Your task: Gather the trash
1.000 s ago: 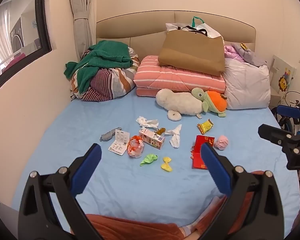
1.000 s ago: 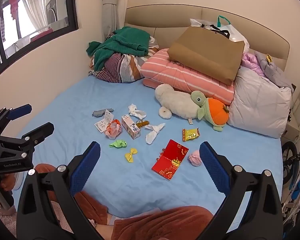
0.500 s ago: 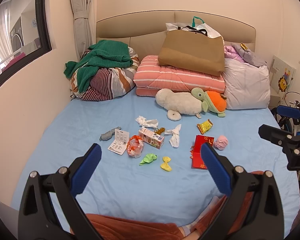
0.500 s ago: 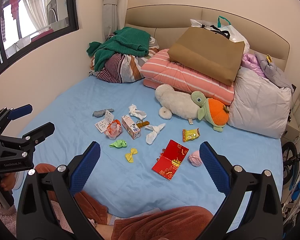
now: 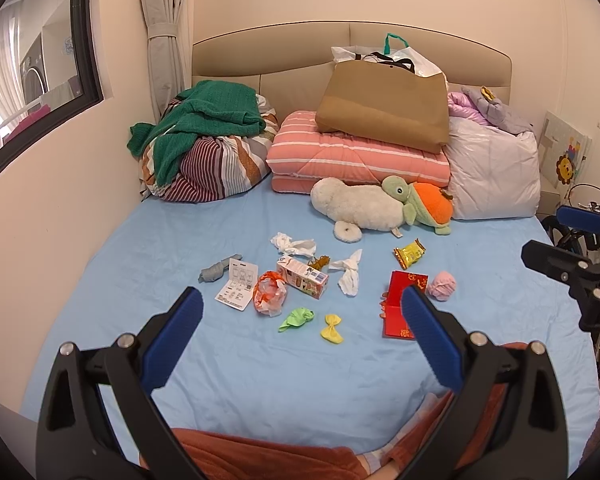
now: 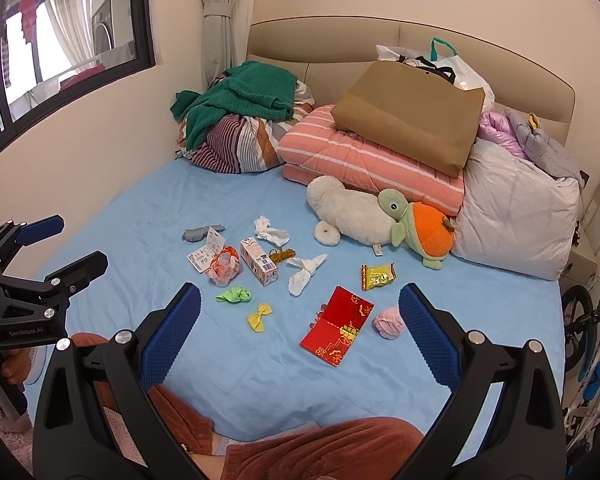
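Note:
Trash lies scattered mid-bed on the blue sheet (image 5: 260, 368): a small carton (image 5: 302, 279), an orange-white plastic wrapper (image 5: 270, 294), white tissues (image 5: 293, 243), a paper card (image 5: 237, 288), a green wrapper (image 5: 297, 318), a yellow wrapper (image 5: 332, 328), a red envelope (image 5: 400, 304), a pink ball (image 5: 442, 285) and a yellow snack packet (image 5: 409, 253). My left gripper (image 5: 298, 334) is open and empty, hovering short of the trash. My right gripper (image 6: 298, 334) is open and empty above the near part of the sheet; the red envelope (image 6: 338, 330) lies between its fingers in view.
Folded bedding, a brown bag (image 5: 384, 104), a green blanket pile (image 5: 204, 120) and plush toys (image 5: 380, 208) sit at the headboard. A wall and window are on the left. A bicycle (image 6: 588, 320) stands right of the bed. The person's knees are at the near edge.

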